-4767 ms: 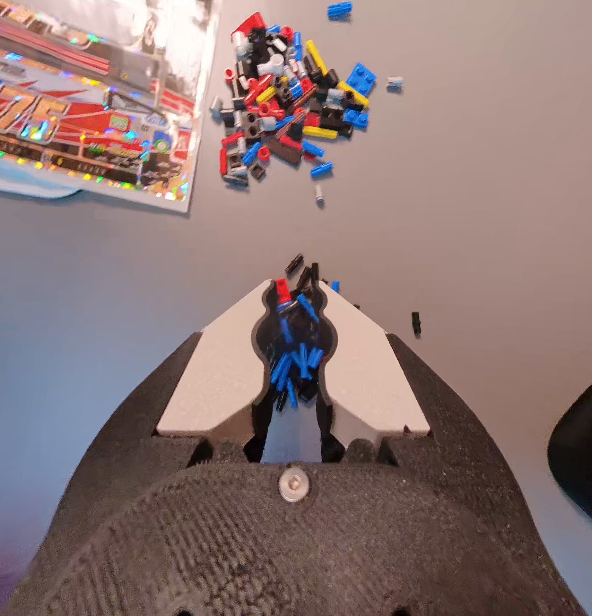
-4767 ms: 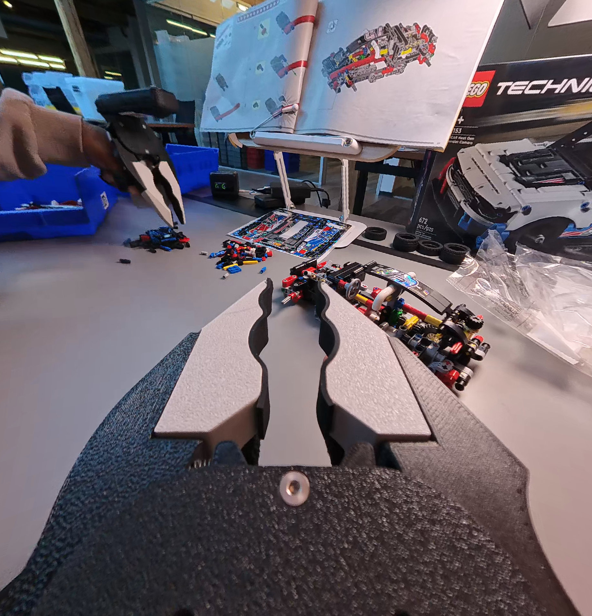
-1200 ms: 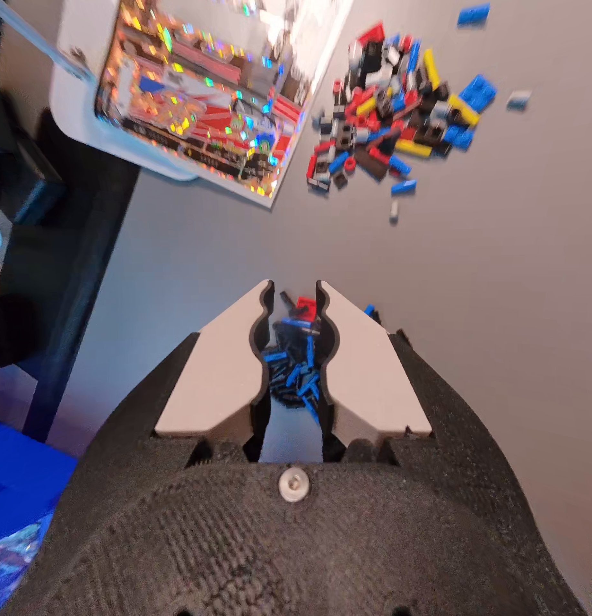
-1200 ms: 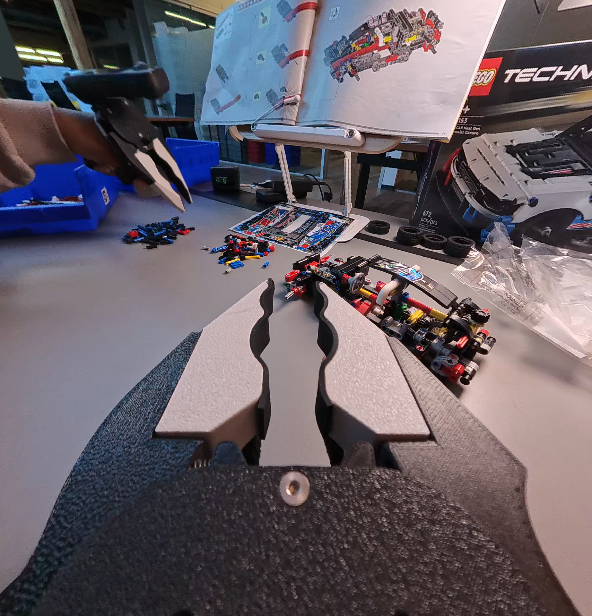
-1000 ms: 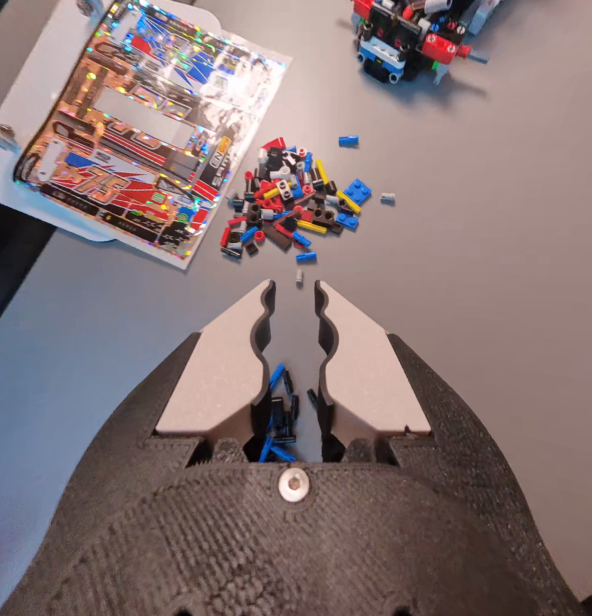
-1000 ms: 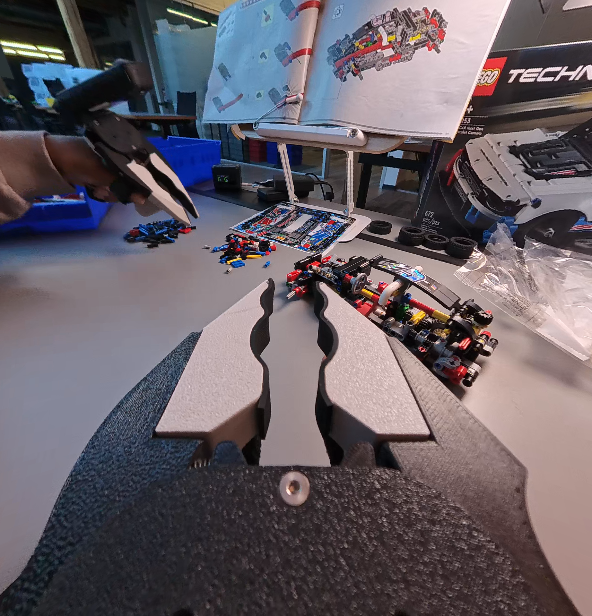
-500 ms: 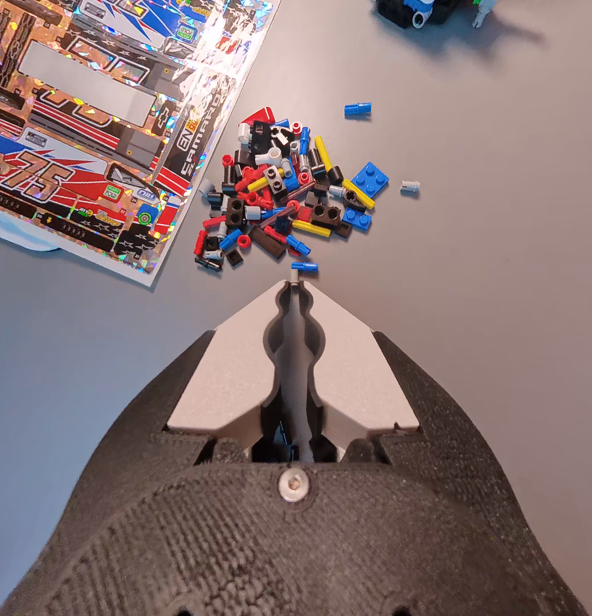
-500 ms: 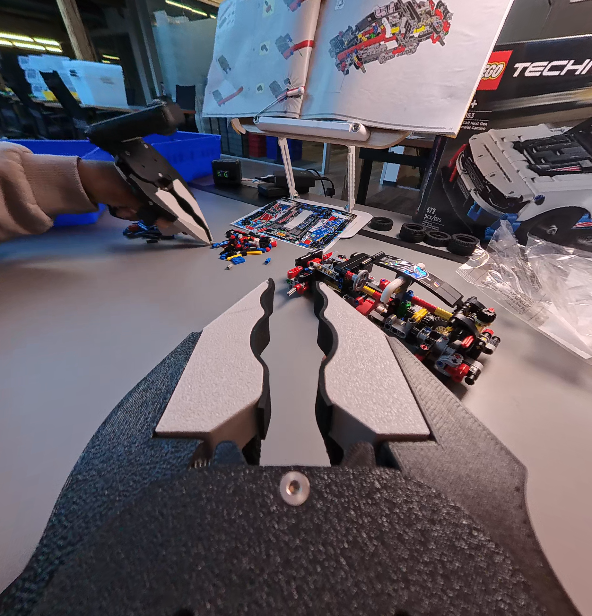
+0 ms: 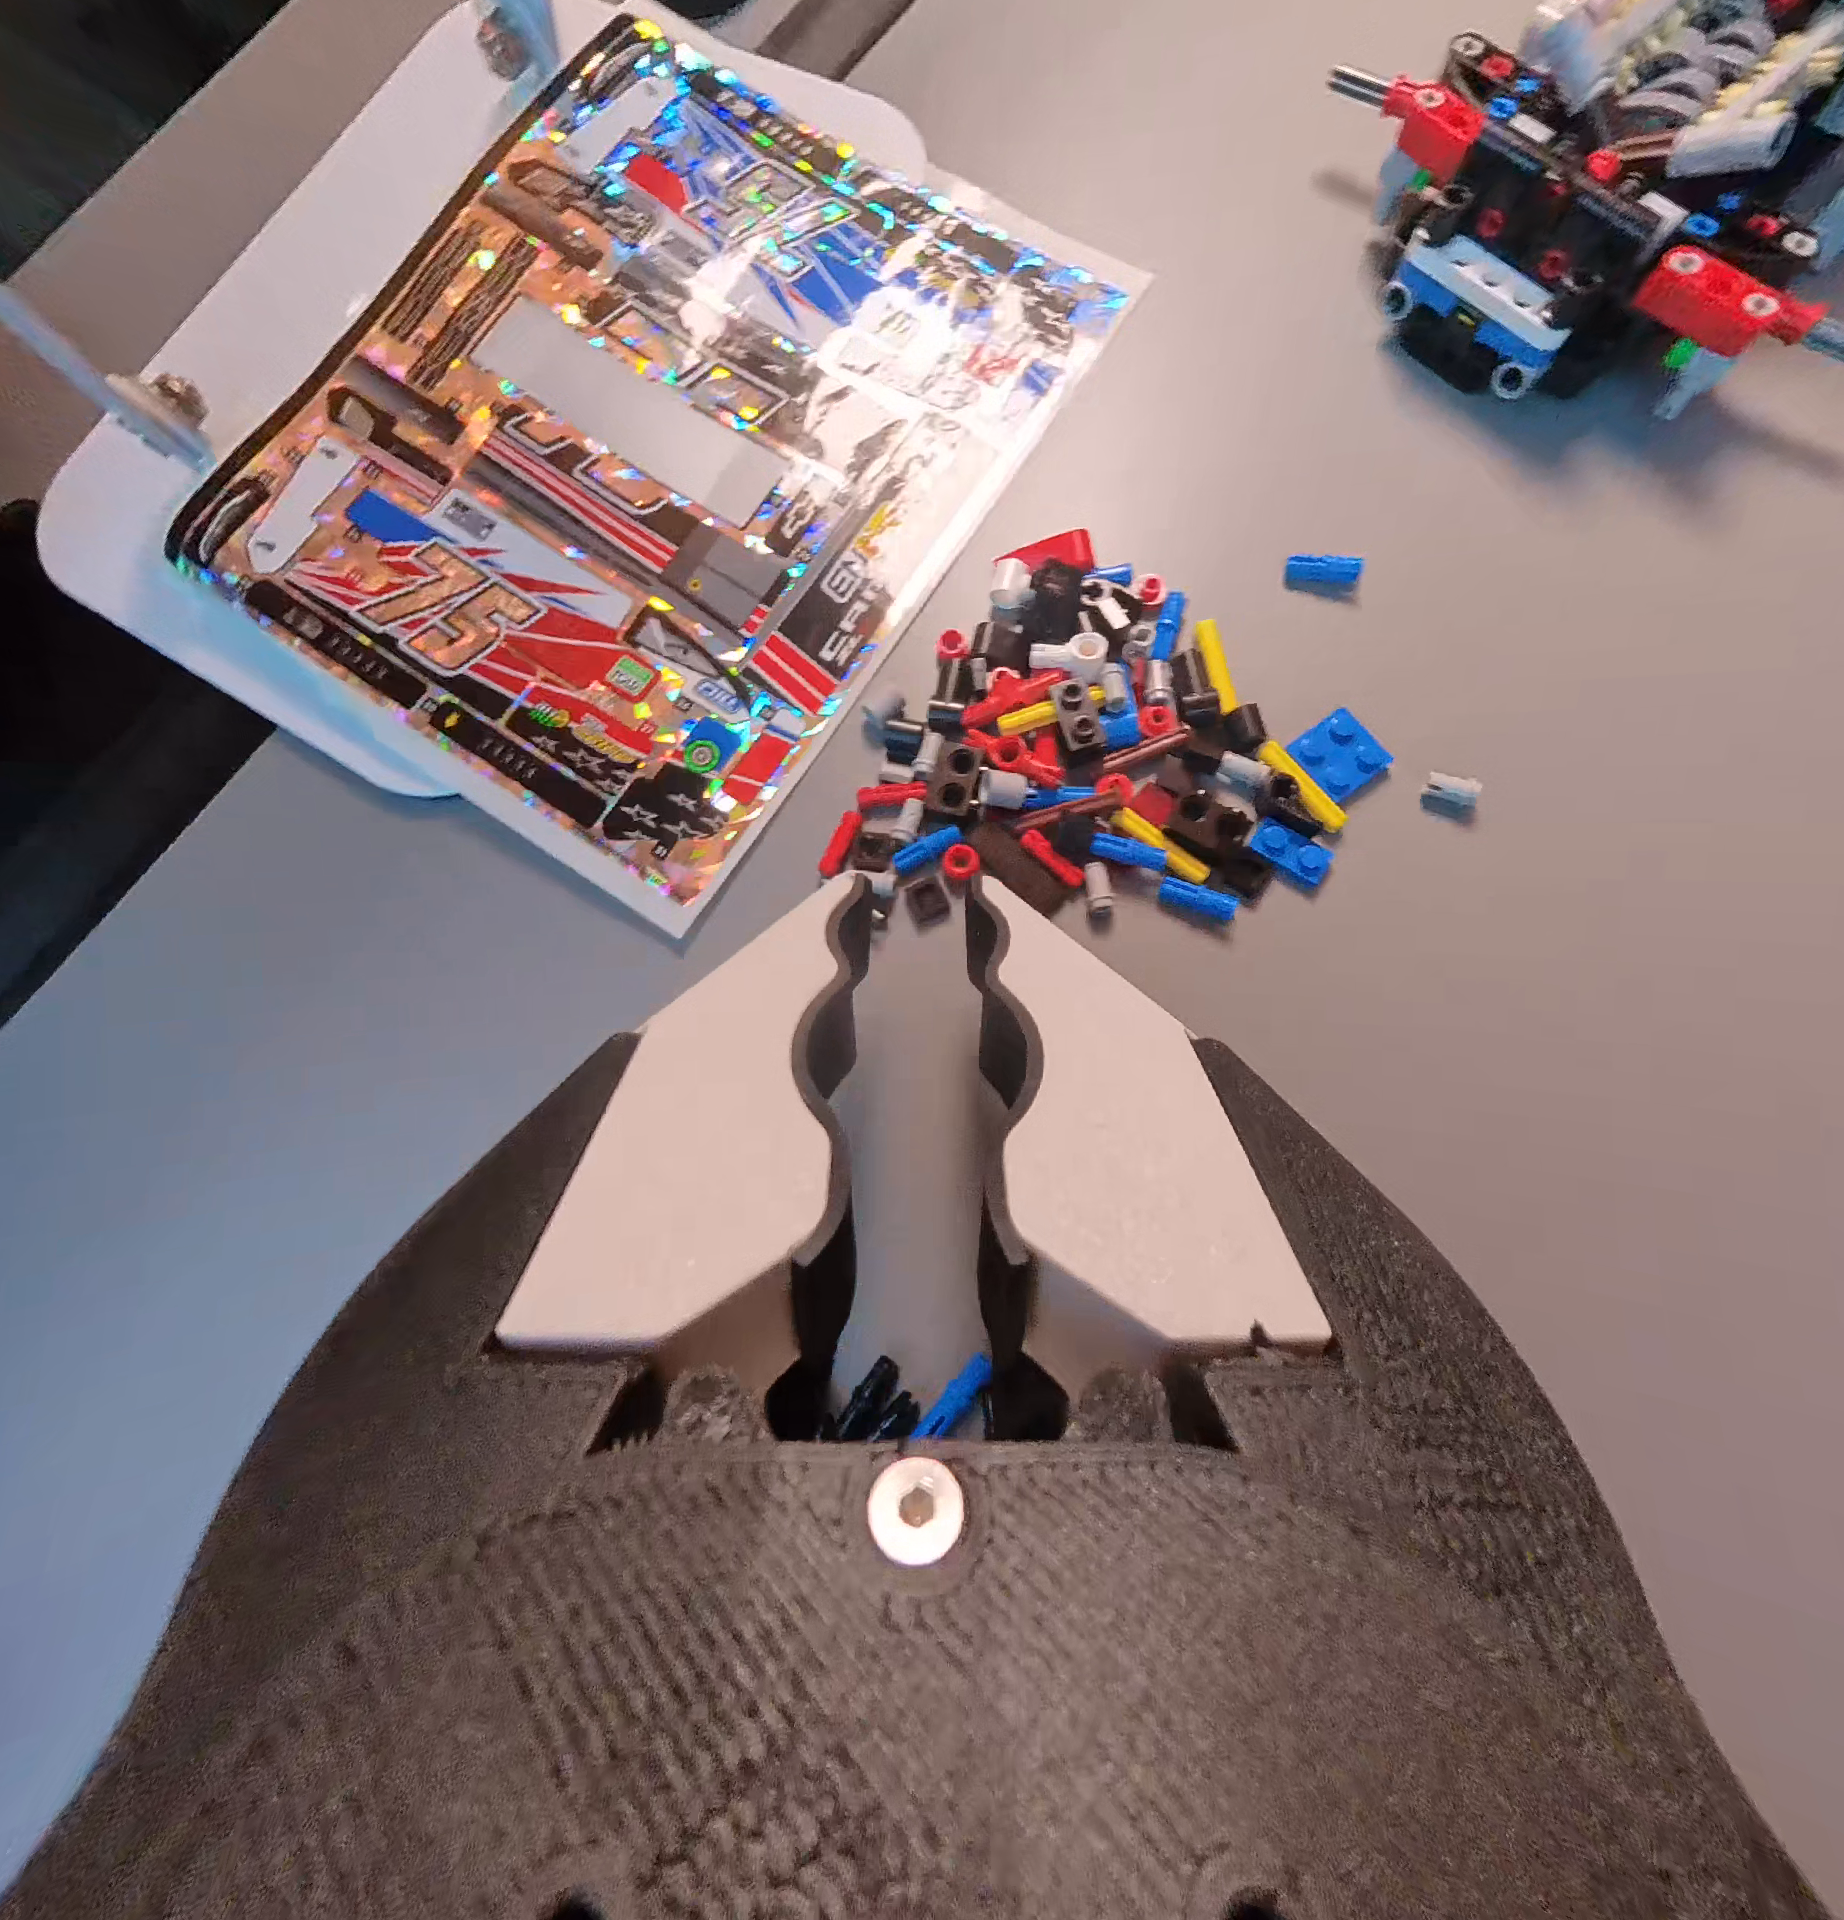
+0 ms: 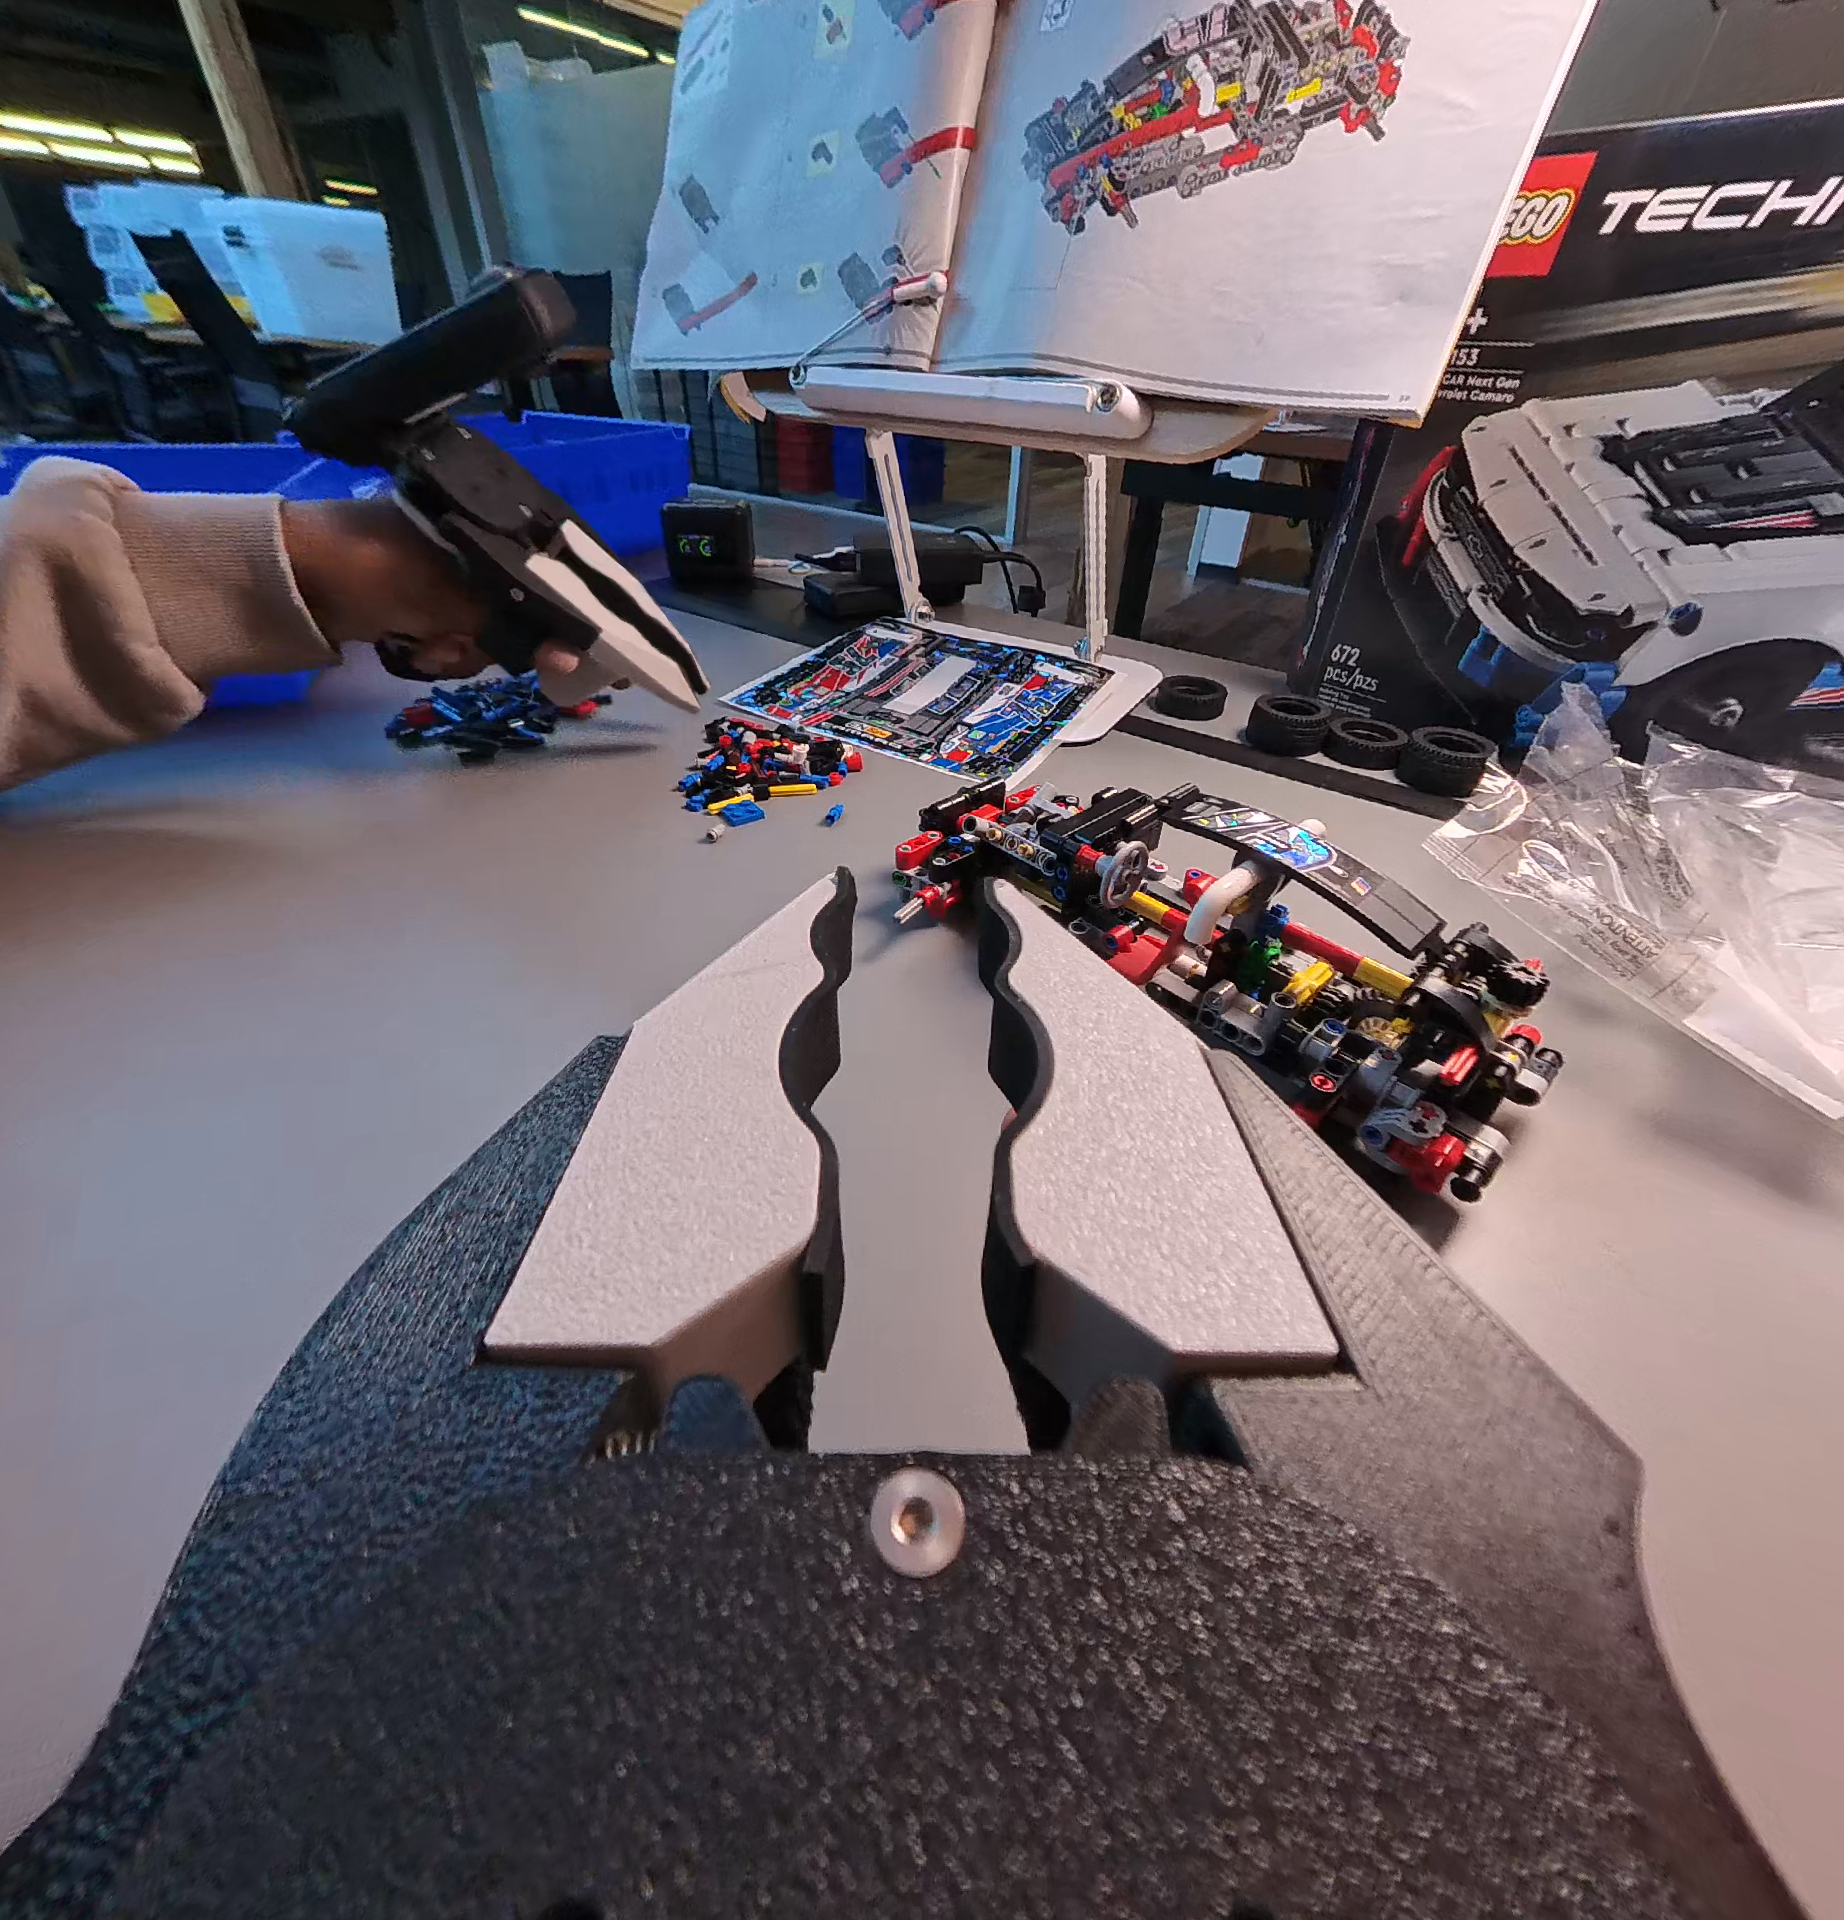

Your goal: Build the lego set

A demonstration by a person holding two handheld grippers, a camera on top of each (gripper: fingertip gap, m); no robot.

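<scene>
My left gripper (image 9: pixel 913 891) is open and empty, its tips just over the near edge of a pile of small mixed Lego pieces (image 9: pixel 1094 748) in red, blue, yellow, black and grey. A small grey pin (image 9: pixel 1102 888) lies just right of its right fingertip. The partly built Lego car (image 10: pixel 1209 935) lies on the grey table; its front end also shows in the left wrist view (image 9: pixel 1583 208). My right gripper (image 10: pixel 918 891) is open and empty, low over the table, just left of the car's front. The left gripper (image 10: pixel 679 681) shows there too, in a hand.
A holographic sticker sheet (image 9: pixel 627 468) lies on the white stand base left of the pile. A pile of blue and black pins (image 10: pixel 482 712) lies behind the left gripper. The open instruction booklet (image 10: pixel 1053 177), set box (image 10: pixel 1676 416), several tyres (image 10: pixel 1344 732), plastic bags (image 10: pixel 1707 862) and blue bins (image 10: pixel 585 457) stand at the back. Left tips to right tips: about 35 centimetres.
My left gripper moved from the pin pile to the mixed pile, closed its jaws by the grey pin half a second ago, and is open again. The right gripper has stayed put.
</scene>
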